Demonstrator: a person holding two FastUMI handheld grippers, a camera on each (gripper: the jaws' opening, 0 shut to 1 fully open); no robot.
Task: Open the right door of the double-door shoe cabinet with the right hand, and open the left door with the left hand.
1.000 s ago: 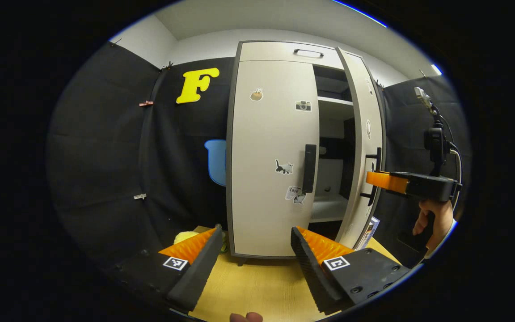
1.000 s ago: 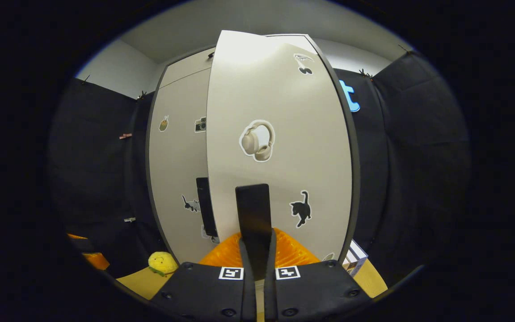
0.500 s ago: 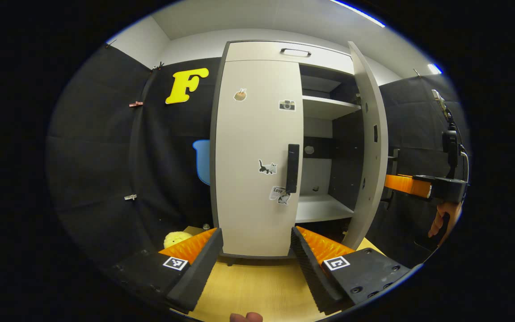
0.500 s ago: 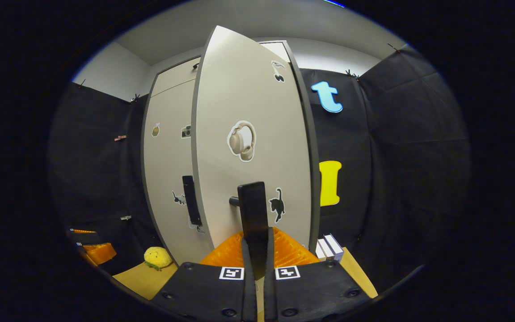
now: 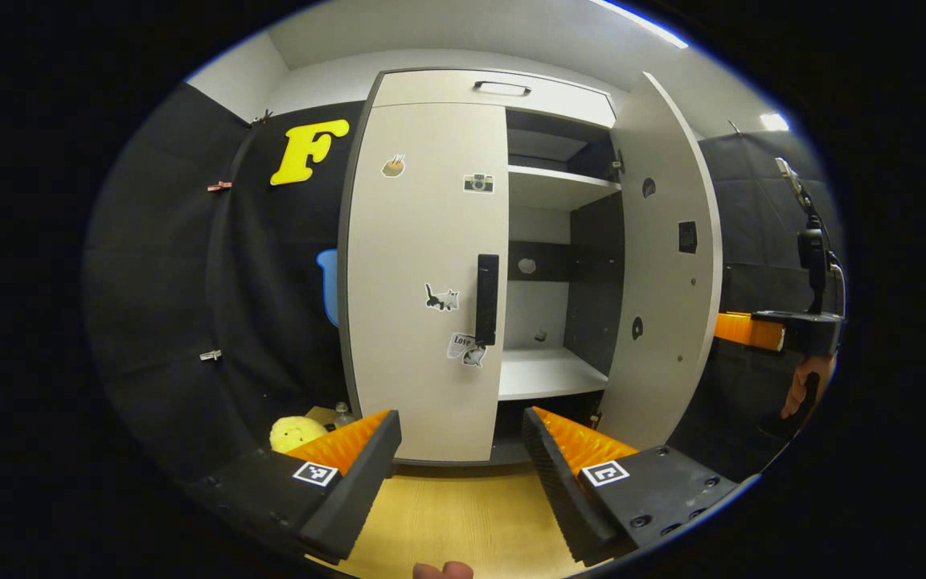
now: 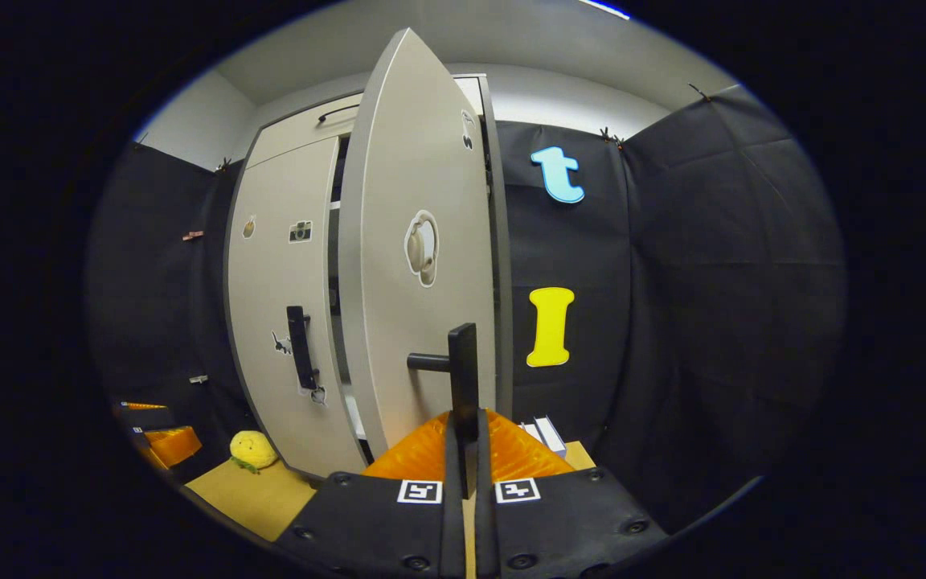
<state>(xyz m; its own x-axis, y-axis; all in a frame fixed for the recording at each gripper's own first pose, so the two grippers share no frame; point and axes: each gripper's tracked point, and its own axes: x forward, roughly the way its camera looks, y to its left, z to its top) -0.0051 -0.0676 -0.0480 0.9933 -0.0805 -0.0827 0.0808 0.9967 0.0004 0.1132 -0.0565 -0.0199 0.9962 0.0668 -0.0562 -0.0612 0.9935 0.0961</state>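
Right door (image 5: pixel 664 265) has swung much wider over the last second: a moment ago I saw only a narrow gap, now its inner face looks toward the left gripper view and the shelves (image 5: pixel 547 374) inside the shoe cabinet (image 5: pixel 431 88) are plainly open to sight. In the right gripper view the door stands nearly edge-on to me.

Right gripper (image 6: pixel 463 434) is clamped on the right door's handle (image 6: pixel 463 370); both fingers press the black bar between them. I also see it at the far right in the left gripper view, with the hand (image 5: pixel 805 390) that holds it.

Left gripper (image 5: pixel 459 450) sits with its jaws spread wide, holding nothing, low and near, above the wooden floor (image 5: pixel 463 515). Left door (image 5: pixel 423 273) is shut flat, its handle (image 5: pixel 487 299) well apart from my fingers.

My read: the right-hand half is about done. Next I would bring the left gripper up to the left handle and close on it. A yellow soft toy (image 5: pixel 296 433) lies at the cabinet's left foot, possibly in the way of the door's sweep.
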